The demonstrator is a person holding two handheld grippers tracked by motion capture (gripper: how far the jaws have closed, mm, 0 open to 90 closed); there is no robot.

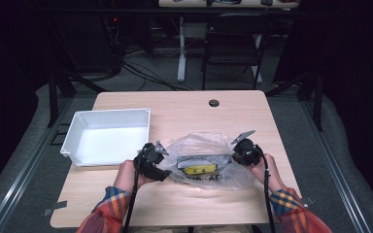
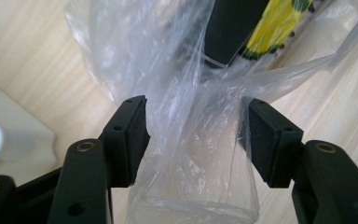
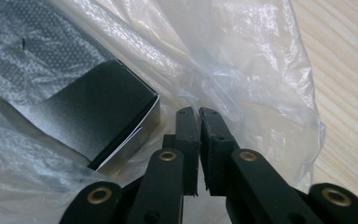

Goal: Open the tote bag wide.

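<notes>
A: Left gripper [image 1: 161, 160]?
B: At seven o'clock; jaws spread apart, forearm entering from six.
A: Right gripper [image 1: 236, 149]?
B: At five o'clock; jaws pinched nearly together, hand wrapped behind.

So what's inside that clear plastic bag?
Inside the plastic bag lies a black box with a yellow-and-black part. The crinkled film blurs the rest, so its label cannot be read.
</notes>
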